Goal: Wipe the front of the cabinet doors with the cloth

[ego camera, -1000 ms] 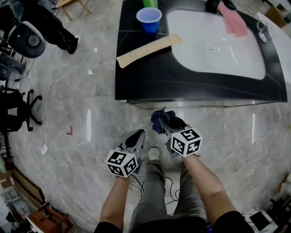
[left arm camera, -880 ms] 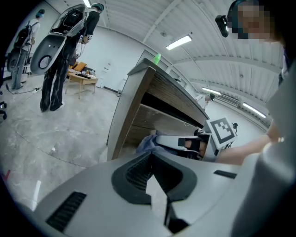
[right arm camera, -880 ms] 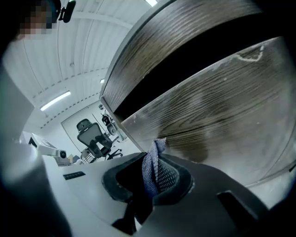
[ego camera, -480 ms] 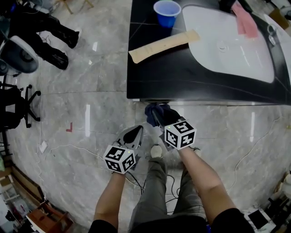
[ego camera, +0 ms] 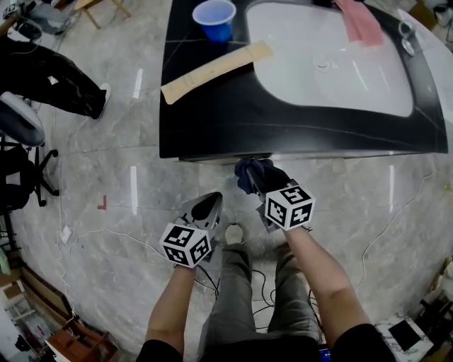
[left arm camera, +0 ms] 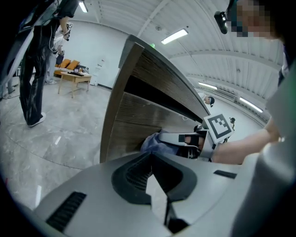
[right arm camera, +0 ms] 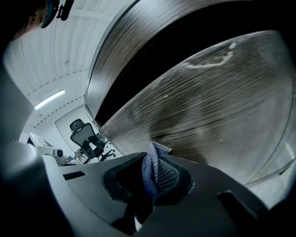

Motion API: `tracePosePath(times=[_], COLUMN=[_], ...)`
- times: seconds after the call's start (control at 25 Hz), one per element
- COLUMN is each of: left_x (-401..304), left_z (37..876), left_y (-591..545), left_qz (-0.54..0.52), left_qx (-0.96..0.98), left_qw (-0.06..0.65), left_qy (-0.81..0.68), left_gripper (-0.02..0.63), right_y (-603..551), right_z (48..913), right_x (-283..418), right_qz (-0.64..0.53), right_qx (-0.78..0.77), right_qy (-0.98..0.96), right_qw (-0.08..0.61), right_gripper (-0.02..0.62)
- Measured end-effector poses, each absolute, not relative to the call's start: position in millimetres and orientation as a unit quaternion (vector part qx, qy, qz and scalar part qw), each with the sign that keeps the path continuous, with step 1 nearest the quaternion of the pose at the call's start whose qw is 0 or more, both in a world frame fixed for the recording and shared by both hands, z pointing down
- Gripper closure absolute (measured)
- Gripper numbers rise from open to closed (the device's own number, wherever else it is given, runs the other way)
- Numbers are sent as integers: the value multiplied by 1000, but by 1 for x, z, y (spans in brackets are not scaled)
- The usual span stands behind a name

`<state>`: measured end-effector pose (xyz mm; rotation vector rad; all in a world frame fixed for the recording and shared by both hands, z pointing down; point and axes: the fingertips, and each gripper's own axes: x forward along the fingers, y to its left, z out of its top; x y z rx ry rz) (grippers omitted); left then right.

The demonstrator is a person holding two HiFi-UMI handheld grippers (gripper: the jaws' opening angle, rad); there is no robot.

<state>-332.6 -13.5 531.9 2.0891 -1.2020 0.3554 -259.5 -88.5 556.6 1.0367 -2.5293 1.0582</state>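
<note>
The wood-grain cabinet door (right arm camera: 217,111) below the black countertop (ego camera: 283,124) is being faced by both grippers. The left gripper (left arm camera: 157,185) is being held just beside the right gripper (ego camera: 256,180), jaws together on nothing. The blue cloth (right arm camera: 152,166) is being pinched in the right gripper's jaws and pressed against the door front.

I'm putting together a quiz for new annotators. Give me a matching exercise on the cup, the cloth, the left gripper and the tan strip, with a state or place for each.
Things:
1. cup
2. cloth
3. left gripper
4. tan strip

States or places:
a. lying flat on the black counter
b. shut, holding nothing
c. standing upright on the black counter
d. pinched in the right gripper

Pairs: 1-c, 2-d, 3-b, 4-a
</note>
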Motion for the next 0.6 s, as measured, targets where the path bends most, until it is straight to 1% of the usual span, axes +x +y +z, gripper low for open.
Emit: tracePosePath(times=[0.36,0.6], left_x=[-239,-194], left_z=[534,536], left_y=[-25,-30], left_qz=[139,142], left_qx=[824,830], left_qw=[345,344], left_qy=[-427,-416], left_gripper=[597,597], right_y=[-105,-115], right_z=[557,559], right_x=[-153,-89], right_qz=[369,364], right_qx=[397,422], right_qy=[-836,-826], right_qw=[86,86], right_gripper=[543,543])
